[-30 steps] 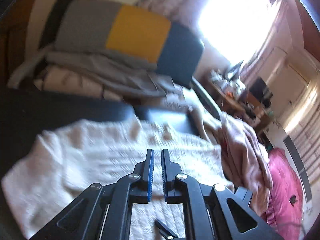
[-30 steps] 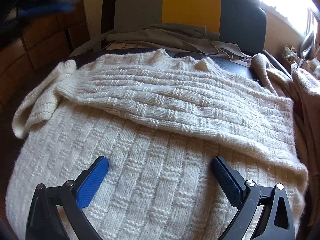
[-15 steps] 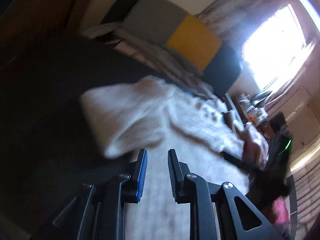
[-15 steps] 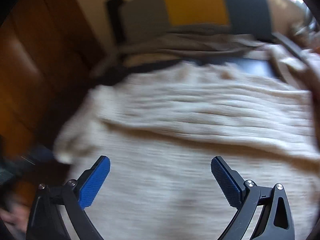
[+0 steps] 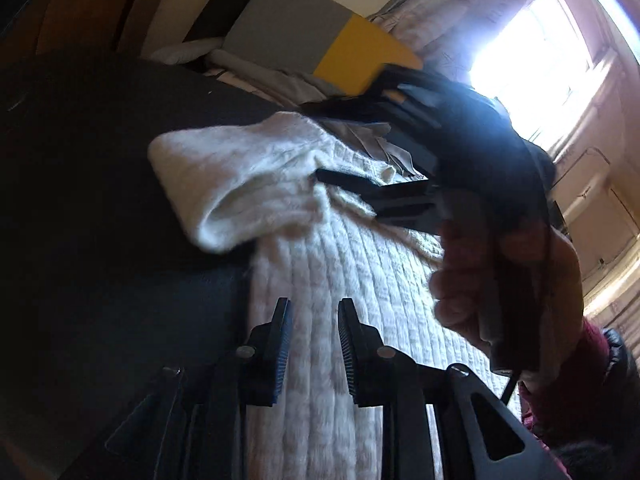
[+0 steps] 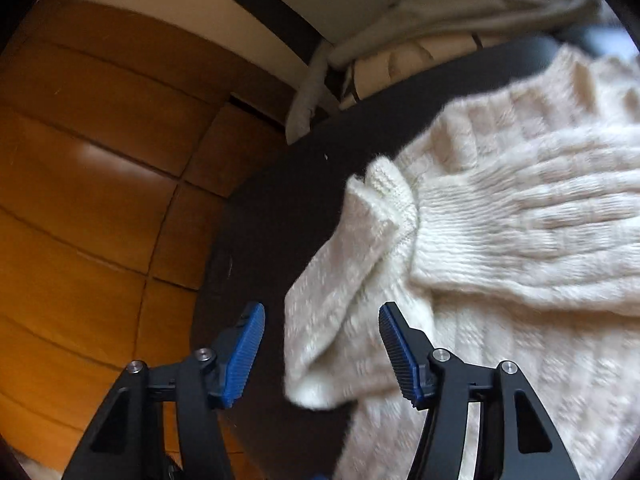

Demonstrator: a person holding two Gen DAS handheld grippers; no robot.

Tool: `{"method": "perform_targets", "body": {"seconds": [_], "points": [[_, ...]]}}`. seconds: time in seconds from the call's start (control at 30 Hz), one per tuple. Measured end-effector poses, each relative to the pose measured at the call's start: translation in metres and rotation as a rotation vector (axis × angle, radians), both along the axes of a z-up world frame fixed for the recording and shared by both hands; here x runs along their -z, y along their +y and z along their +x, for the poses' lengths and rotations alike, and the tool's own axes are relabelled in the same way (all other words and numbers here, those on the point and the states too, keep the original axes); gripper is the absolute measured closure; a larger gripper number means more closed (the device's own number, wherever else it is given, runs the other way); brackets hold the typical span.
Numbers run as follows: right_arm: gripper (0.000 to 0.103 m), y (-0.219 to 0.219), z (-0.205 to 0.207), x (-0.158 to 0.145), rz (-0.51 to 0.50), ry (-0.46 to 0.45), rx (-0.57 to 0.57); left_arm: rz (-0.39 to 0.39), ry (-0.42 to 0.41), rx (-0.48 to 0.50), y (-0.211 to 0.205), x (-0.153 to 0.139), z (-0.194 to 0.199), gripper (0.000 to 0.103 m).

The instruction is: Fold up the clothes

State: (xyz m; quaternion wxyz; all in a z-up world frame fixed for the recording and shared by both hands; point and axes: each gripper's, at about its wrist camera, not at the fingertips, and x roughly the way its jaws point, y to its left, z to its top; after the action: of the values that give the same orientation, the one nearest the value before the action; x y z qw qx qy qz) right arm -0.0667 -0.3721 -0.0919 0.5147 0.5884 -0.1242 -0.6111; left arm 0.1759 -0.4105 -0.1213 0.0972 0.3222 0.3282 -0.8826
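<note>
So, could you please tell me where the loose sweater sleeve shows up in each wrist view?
Left wrist: the sleeve lies upper left of centre, on the dark surface.
Right wrist: the sleeve hangs at centre, ahead of the blue fingers.
Shared landmark: the yellow and grey cushion, top of both.

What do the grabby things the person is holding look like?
Each gripper is black plastic, with two fingers faced with ridged blue pads and small silver screws: the left gripper and the right gripper. The arms behind the fingers have triangular cut-outs. The person's hand comes out of a dark red sleeve.
</note>
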Motion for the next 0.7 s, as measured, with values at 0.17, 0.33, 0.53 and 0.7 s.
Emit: {"method": "perform_targets", "body": {"seconds": [0.17,0.33,0.53,0.7], "points": [[0.049,-0.016,-0.009,0.007,0.009,0.012,0.037,0.01,-0.032,0.027,-0.001,0.016,-0.017,0.08],[0.088,-0.045,-0.001,-0.001,0.129,0.207,-0.061,0.005,-0.006,0.023,0.002,0.028,-0.014,0.08],[0.094,-0.049,0.015,-0.036,0.148,0.39,-0.15,0.055,0.025,0.022,-0.001,0.016,-0.02,0.078],[0.094,-0.04,0.022,-0.109,0.054,0.532,-0.174,0.047,0.111,-0.001,0.001,-0.007,-0.053,0.076]]}}
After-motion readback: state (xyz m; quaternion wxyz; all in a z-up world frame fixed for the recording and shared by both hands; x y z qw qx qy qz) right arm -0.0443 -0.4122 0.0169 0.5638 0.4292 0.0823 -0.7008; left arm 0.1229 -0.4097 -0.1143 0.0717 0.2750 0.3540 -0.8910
